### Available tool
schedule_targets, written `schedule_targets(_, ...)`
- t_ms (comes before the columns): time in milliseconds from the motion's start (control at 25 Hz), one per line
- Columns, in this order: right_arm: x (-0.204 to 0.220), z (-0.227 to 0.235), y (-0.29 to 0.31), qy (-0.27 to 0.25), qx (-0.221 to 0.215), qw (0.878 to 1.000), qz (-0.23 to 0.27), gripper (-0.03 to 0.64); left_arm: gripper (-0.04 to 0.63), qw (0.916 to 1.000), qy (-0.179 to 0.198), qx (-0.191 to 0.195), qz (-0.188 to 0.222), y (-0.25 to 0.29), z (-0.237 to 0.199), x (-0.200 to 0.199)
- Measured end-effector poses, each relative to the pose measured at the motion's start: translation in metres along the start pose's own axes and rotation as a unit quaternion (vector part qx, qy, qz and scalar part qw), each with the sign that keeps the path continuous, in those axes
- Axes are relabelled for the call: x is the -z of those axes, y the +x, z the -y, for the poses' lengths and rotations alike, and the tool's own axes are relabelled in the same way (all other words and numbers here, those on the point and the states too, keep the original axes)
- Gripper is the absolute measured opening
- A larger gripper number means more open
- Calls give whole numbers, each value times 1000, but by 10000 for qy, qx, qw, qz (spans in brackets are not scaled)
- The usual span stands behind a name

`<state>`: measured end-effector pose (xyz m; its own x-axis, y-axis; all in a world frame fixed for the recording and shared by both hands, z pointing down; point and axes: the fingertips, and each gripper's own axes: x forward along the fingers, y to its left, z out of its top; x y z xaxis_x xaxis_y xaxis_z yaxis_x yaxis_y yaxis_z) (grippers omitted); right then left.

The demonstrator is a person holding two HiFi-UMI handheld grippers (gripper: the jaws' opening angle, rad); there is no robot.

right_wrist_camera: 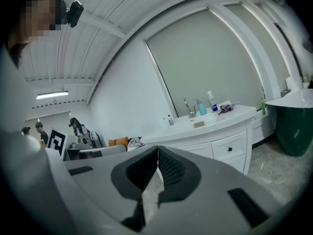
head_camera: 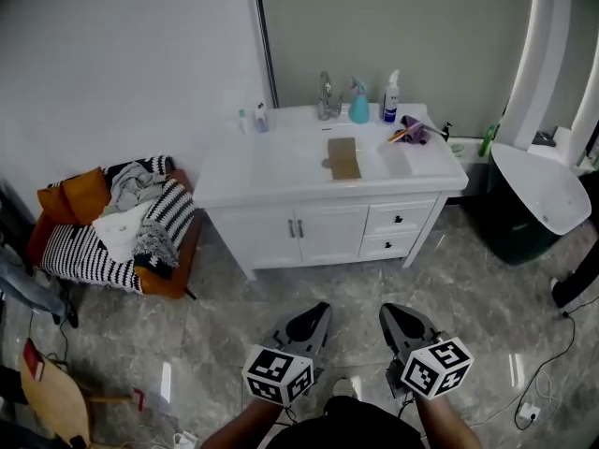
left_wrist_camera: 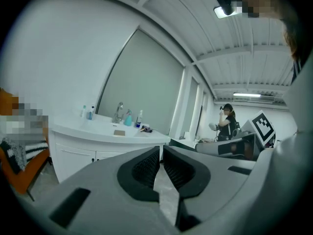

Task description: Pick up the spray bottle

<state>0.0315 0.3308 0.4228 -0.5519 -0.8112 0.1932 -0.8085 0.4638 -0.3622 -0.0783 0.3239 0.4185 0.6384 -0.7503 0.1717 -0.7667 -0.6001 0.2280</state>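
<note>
Left gripper (head_camera: 321, 312) and right gripper (head_camera: 389, 314), closed empty, hang far from the spray bottle (head_camera: 359, 105).

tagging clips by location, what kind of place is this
Probably a bathroom, perhaps a mock-up in a larger hall: a white vanity cabinet with a faucet, a teal spray bottle beside it, and marble-look floor tiles.

The sink cabinet (head_camera: 328, 227) stands in the upper middle of the head view. At the back of its top, the tap (head_camera: 325, 96) is left of the spray bottle (head_camera: 358, 103). A taller bottle (head_camera: 391, 96) is just right of that. Two small bottles (head_camera: 253, 118) stand at the back left corner. A chair (head_camera: 173, 274) piled with clothes (head_camera: 131, 190) sits left of the cabinet. A tub (head_camera: 543, 190) is on the right. The left gripper (head_camera: 321, 309) and right gripper (head_camera: 388, 311) are side by side at the bottom, well apart from the cabinet.
</note>
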Motion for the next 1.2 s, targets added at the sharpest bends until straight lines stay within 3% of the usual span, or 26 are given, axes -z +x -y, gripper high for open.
schedule_targets(440,-15,55,26,-75,-35,9999,-137,6,23,10000,5,-7,-82,69,-9,-6)
schedule_targets(1200,-39,99,88,-13,164,9997,-171,6,24,9997,51,171,-146,143,-56,-28)
